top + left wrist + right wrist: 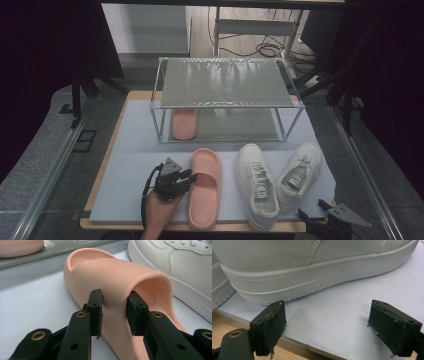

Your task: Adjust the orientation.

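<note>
High view: a slide (204, 186) was seen lying on the mat (125, 165) in front of the rack (227, 82), with its mate (184, 123) already set on the rack's lower shelf. Two sneakers (256, 185) were lined up to the right. The left gripper (186, 178) was laid against the slide's strap; the right gripper (320, 212) was parked near the mat's edge.

Left gripper view: the jaws were found narrowed onto the strap of the slide (120, 277), pads touching both faces, nothing lifted.

Right gripper view: jaws were held wide and empty, a sneaker (312, 267) just beyond.

Progress was judged early: one of four shelved, a second gripped, two sneakers untouched.
</note>
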